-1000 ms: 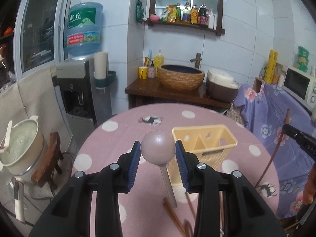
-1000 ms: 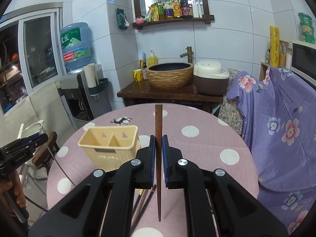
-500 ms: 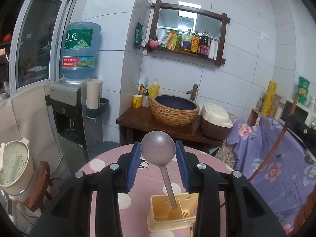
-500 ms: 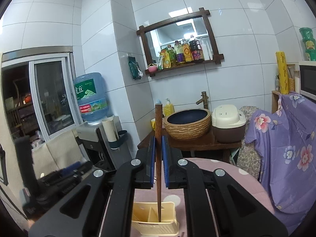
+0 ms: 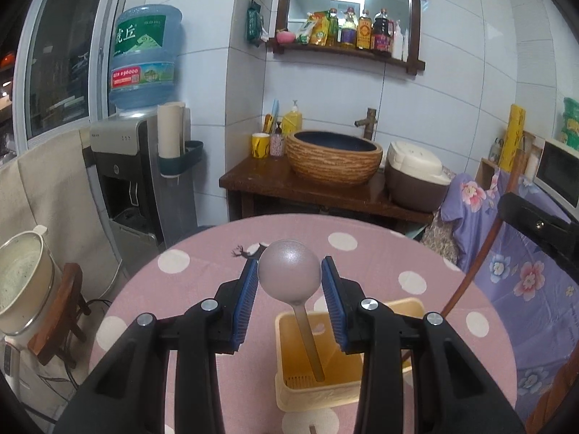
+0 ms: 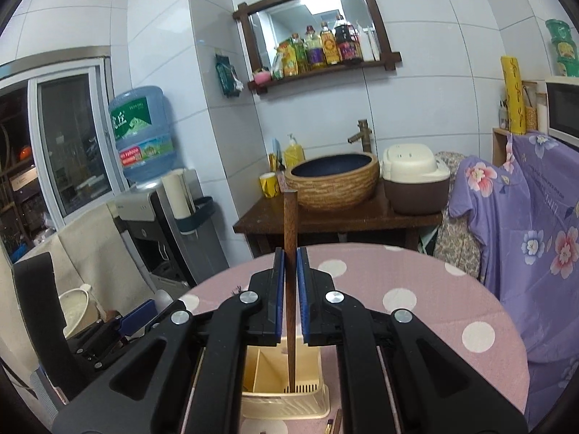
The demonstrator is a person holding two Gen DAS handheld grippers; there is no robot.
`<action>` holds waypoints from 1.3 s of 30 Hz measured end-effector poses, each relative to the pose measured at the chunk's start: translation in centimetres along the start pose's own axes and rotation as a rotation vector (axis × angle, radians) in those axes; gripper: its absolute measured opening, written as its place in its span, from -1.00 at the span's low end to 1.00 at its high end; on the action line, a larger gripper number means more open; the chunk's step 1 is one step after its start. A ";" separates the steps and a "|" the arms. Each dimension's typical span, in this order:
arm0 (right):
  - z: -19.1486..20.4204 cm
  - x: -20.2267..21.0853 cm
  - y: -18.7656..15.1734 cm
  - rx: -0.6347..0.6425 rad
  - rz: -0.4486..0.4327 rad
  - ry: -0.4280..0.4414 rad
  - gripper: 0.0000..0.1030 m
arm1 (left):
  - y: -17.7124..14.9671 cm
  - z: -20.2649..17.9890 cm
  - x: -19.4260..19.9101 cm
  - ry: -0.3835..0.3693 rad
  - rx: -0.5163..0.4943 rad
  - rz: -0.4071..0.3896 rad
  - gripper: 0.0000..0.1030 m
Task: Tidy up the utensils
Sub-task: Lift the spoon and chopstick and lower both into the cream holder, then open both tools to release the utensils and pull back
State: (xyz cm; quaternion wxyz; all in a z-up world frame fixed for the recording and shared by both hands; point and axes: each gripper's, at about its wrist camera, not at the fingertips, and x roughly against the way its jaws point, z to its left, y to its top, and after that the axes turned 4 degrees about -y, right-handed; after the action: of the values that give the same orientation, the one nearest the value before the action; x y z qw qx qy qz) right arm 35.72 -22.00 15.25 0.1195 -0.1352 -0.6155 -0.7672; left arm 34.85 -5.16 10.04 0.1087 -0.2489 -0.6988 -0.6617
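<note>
Left claw (image 5: 289,289) pinches spoon (image 5: 289,270) bowl-up, handle lowered into yellow caddy (image 5: 286,325) on desk (image 5: 202,275). Right claw (image 6: 290,289) clamps chopstick (image 6: 290,217) upright, tip inside caddy, presumably for vertical drop-in.

Pink dotted table (image 5: 202,275) carries a yellow caddy (image 5: 289,394) (two compartments).

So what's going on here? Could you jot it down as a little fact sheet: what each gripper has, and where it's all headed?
Setting: round table with pink polka-dot cloth
Left gripper: shut on the grey spoon, bowl end up
Spoon handle: reaches down into the yellow utensil holder
Right gripper: shut on a brown chopstick, upright
Chopstick tip: down inside the holder's right compartment
Holder: divided, standing on the table
Left over: more chopsticks beside the holder
</note>
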 end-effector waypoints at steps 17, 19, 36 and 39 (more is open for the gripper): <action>-0.9 -1.5 -3.5 0.000 0.077 0.018 -0.85 | -3.6 -1.1 -2.2 0.022 -0.082 0.068 -0.29; -1.0 -1.5 -3.5 -0.003 0.076 0.016 -0.85 | -3.6 -1.1 -2.2 0.021 -0.081 0.066 -0.28; -3.6 1.9 -6.7 0.003 0.095 -0.015 0.04 | -7.3 2.7 3.1 0.029 -0.002 0.047 0.79; -4.5 2.3 -8.9 0.020 0.149 -0.037 0.06 | -9.3 3.7 3.5 0.019 0.020 0.096 0.79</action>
State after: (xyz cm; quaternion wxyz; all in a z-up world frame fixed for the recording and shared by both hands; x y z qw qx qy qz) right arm 30.19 -24.54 7.07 0.1661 -0.1934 -0.6134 -0.7475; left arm 27.99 -0.83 3.30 0.1494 -0.2749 -0.6917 -0.6509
